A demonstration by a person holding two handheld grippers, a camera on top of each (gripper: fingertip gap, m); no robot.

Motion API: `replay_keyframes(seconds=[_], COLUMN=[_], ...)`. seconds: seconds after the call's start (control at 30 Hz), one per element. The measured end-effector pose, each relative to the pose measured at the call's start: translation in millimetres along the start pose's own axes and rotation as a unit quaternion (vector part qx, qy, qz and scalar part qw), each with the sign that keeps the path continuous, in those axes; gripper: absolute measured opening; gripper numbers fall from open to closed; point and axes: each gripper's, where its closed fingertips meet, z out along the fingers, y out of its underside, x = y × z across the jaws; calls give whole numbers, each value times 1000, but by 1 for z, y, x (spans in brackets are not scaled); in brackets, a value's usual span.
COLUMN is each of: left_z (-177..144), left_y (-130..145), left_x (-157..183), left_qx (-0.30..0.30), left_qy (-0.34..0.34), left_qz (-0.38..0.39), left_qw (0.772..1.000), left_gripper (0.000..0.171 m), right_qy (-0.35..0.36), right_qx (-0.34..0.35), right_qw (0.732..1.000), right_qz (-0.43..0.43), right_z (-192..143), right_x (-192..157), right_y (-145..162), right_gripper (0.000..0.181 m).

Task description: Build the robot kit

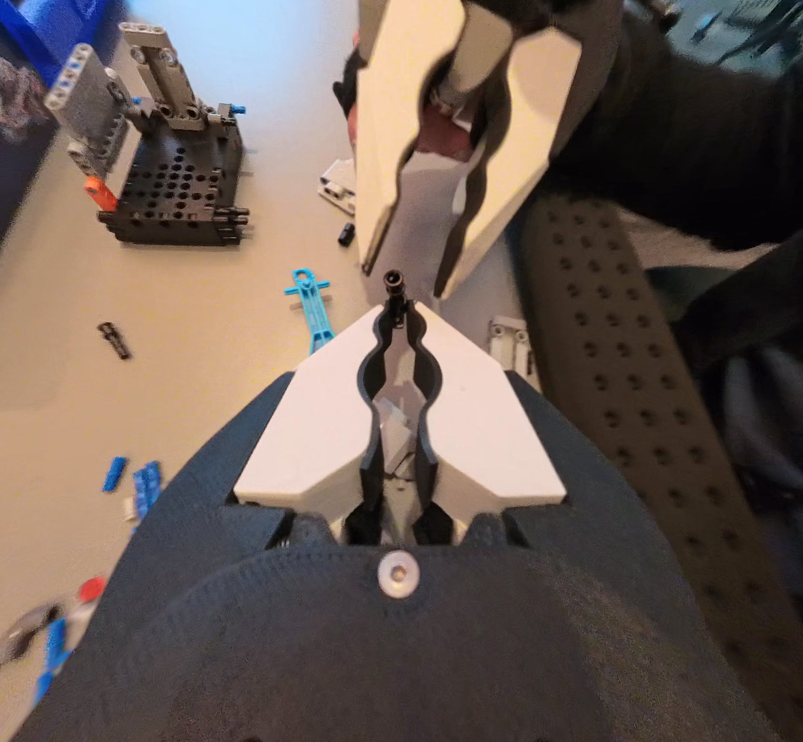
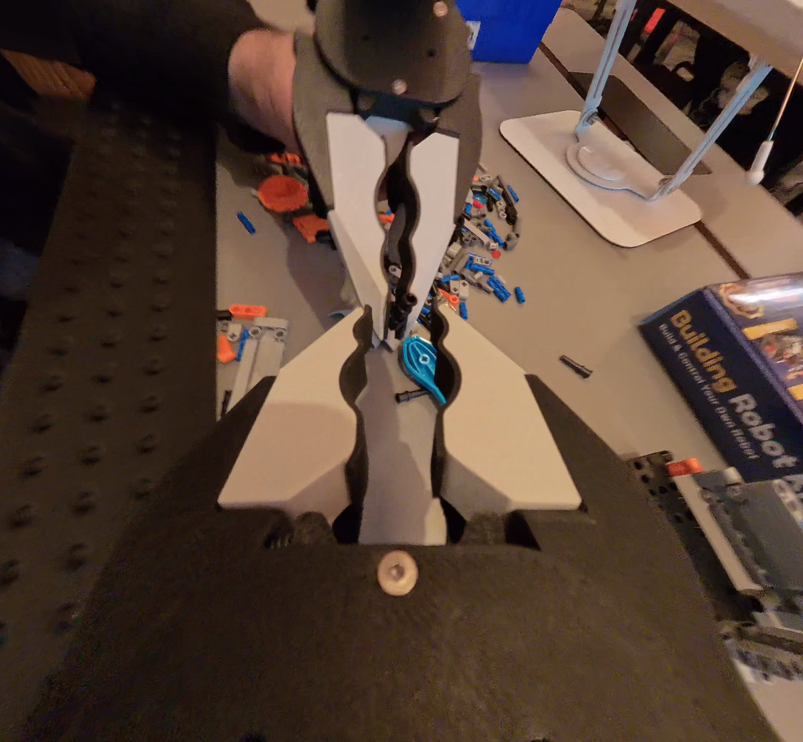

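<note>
My left gripper (image 1: 397, 308) is shut on a small black pin (image 1: 393, 286) that sticks out past its white fingertips. My right gripper (image 1: 404, 280) comes in from above, tips toward the pin, jaws open and empty. In the right wrist view my right gripper (image 2: 403, 312) is open, and the tips of my left gripper (image 2: 389, 341) with the black pin (image 2: 404, 306) reach in between its fingertips. A light blue part (image 2: 419, 362) lies on the grey table (image 2: 565, 308) just below them; it also shows in the left wrist view (image 1: 310, 308).
A dark grey brick assembly (image 1: 174, 165) stands at the left. A pile of small parts (image 2: 482, 252), an orange wheel (image 2: 282, 193), grey beams (image 2: 260, 347) and loose black pins (image 2: 574, 365) lie about. A printed blue box (image 2: 730, 382), a white stand base (image 2: 599, 182) and a blue bin (image 2: 504, 8) sit to the right. Less than 4 cm separates the two grippers' tips. The dark grey brick assembly (image 1: 174, 165) is about equally far from each gripper, around 20 cm.
</note>
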Motion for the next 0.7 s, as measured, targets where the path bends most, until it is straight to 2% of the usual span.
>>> replay_keyframes(seconds=[0.07, 0.37, 0.6, 0.7], left_z=[-1, -13, -18, -17], left_y=[2, -5, 0, 5], left_x=[5, 10, 19, 23], left_qx=[1, 40, 22, 5], left_qy=[50, 139, 191, 203], left_qz=[-44, -118, -138, -136], left_qw=[998, 983, 971, 970], left_gripper=[3, 3, 3, 3], right_qy=[20, 86, 80, 67], right_qx=[-15, -64, -43, -52], right_qw=[999, 983, 983, 980], right_qz=[-47, -150, -161, -180], right_z=[7, 13, 10, 15], right_x=[-4, -2, -7, -15], right_y=[-1, 3, -5, -2], right_gripper=[27, 31, 37, 31])
